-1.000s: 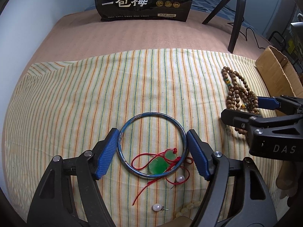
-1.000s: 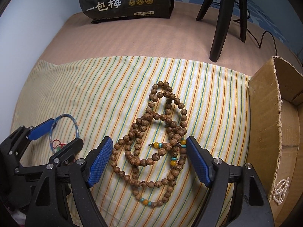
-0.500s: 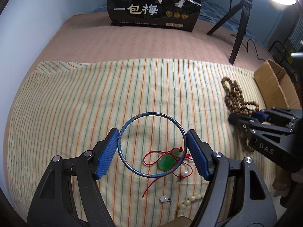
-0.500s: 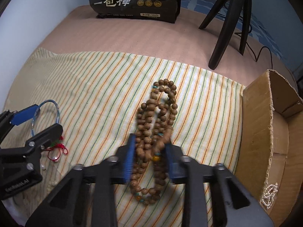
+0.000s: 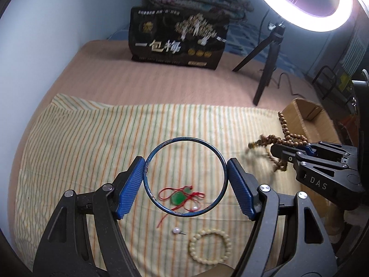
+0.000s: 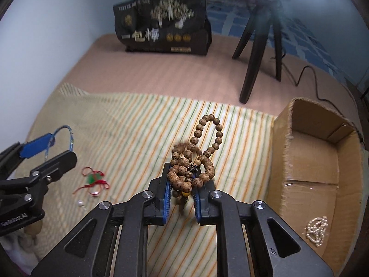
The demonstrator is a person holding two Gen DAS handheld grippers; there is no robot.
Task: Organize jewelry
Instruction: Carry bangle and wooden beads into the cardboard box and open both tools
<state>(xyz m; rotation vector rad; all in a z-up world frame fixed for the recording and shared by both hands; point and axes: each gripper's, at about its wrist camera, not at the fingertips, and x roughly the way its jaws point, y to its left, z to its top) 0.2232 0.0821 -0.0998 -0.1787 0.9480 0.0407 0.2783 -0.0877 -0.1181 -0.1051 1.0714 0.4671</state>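
Wooden bead necklace (image 6: pixel 196 159) clamped between the blue pads of the right gripper (image 6: pixel 182 196), bunched and raised above the striped cloth (image 6: pixel 138 124), just left of the cardboard box (image 6: pixel 318 161). Blue bangle (image 5: pixel 185 177) pinched across its width by the left gripper (image 5: pixel 185 182), over the green pendant (image 5: pixel 178 198).

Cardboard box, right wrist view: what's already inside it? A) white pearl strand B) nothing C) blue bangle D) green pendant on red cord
A: a white pearl strand lies on the floor of the cardboard box, while the blue bangle sits between the left gripper's fingers and the green pendant lies on the striped cloth.
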